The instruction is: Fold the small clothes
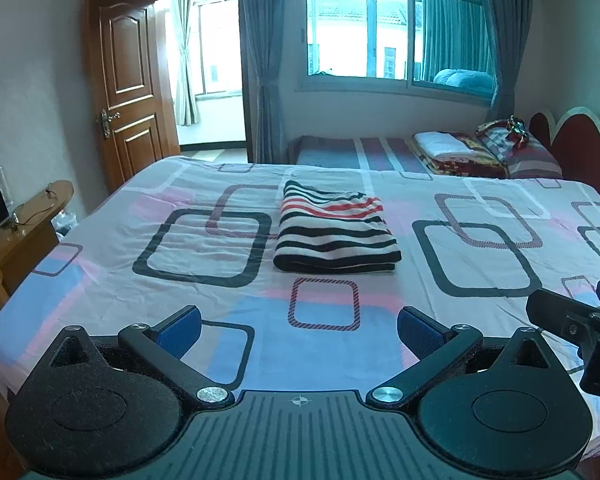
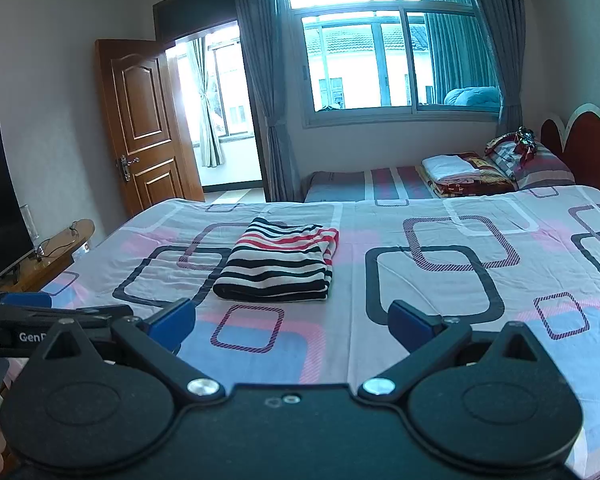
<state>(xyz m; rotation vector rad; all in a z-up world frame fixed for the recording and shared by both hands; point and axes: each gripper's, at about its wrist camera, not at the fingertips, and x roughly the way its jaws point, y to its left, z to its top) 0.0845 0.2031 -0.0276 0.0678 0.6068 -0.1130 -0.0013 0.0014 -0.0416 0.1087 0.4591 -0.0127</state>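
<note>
Bedroom setting: a bed with a patterned sheet (image 1: 100, 280) of dark and pink rectangles fills the foreground, with a wooden door (image 1: 128, 80), a curtained window (image 1: 380, 32) and a second bed carrying folded bedding (image 1: 452, 152) behind it. One striped garment (image 1: 334, 232) lies near the middle of the sheet as a compact folded bundle, stripes running across, its thick folded edge toward the cameras. Left gripper (image 1: 299, 326) is held low over the near edge of the bed, jaws spread wide with nothing between the blue pads (image 1: 180, 330). Right gripper (image 2: 292, 322) is just beside it in the same attitude, jaws wide and empty. Both tools are well apart from the garment and touch no fabric. Judged from the tidy rectangular bundle, the folding of this item appears complete, and the step in hand is a retreat or pause between items. No other unfolded garment is visible on the sheet. A next move, if any, calls for either a final check of the bundle's loose far corner, which looks slightly uneven in the right wrist view, or locating another garment outside these views.
</note>
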